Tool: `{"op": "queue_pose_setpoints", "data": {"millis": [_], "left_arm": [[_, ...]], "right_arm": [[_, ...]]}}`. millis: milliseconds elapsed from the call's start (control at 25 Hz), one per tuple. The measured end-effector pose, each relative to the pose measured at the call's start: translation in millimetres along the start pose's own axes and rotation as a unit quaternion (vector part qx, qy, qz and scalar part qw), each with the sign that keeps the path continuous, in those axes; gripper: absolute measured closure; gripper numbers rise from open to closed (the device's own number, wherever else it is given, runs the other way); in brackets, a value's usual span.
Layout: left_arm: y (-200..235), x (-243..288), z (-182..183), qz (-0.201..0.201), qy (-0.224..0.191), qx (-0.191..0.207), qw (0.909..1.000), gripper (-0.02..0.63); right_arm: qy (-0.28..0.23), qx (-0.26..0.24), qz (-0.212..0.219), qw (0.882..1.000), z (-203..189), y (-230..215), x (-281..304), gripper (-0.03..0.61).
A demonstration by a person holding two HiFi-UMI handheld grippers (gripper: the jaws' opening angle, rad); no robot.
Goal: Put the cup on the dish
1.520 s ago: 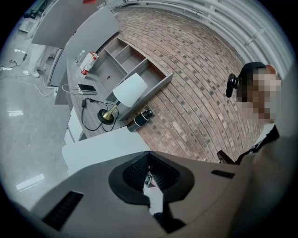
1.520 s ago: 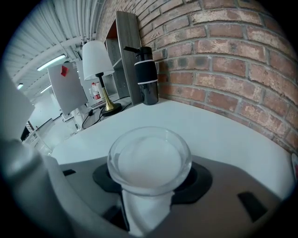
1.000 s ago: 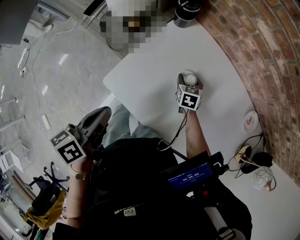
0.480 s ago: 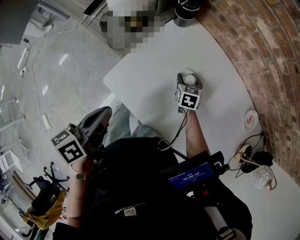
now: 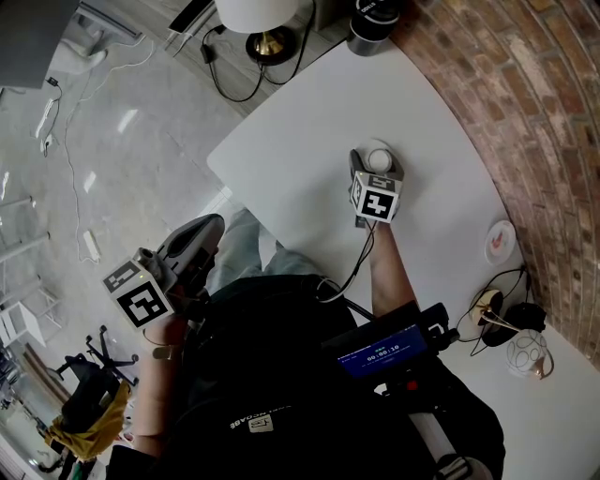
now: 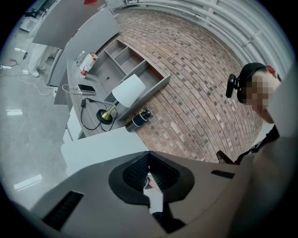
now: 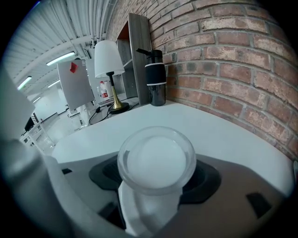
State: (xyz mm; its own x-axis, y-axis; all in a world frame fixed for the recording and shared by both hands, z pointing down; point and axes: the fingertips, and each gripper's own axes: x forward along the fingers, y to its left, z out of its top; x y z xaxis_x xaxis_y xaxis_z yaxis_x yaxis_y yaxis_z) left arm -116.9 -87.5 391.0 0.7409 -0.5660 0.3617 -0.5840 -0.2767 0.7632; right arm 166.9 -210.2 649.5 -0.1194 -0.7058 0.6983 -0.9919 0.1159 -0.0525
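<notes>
A clear frosted cup [image 5: 378, 157] stands upright on the white table [image 5: 309, 131], in the middle of its far half. My right gripper [image 5: 376, 169] is around it. Its jaws have just been opening, and the cup [image 7: 157, 160] stands between the black pads without being pressed. The dish [image 5: 502, 242], a small white plate with a red mark, lies near the brick wall, well to the right of the cup. My left gripper [image 5: 192, 239] hangs off the table's near edge at the left. Its jaws [image 6: 149, 174] are shut with nothing in them.
A brick wall [image 5: 534, 112] runs along the table's right side. A lamp [image 5: 255, 17] and a black bottle [image 5: 372, 23] stand at the far end. Cables, a small device and a white ball [image 5: 525, 354] lie near the dish. The floor [image 5: 112, 141] drops away on the left.
The right gripper's jaws have spread apart around the cup, which stays standing in the same spot. The left gripper has not moved.
</notes>
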Motion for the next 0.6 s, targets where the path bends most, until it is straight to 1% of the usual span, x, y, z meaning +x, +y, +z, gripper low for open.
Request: {"op": "queue_pose_setpoints", "data": {"millis": [240,600], "left_arm": [[-1,-3,1,-0.007,-0.001,0.003,1.0000,0.607],[-11,-6,5,-0.029,0.009,0.019,0.9994,0.607]], "right_arm": [[-0.003,0.009,-0.006,1.000,1,-3,-9,0.265],[-0.003,0.014,-0.013,1.000,-2,-3,-34,0.265]]}}
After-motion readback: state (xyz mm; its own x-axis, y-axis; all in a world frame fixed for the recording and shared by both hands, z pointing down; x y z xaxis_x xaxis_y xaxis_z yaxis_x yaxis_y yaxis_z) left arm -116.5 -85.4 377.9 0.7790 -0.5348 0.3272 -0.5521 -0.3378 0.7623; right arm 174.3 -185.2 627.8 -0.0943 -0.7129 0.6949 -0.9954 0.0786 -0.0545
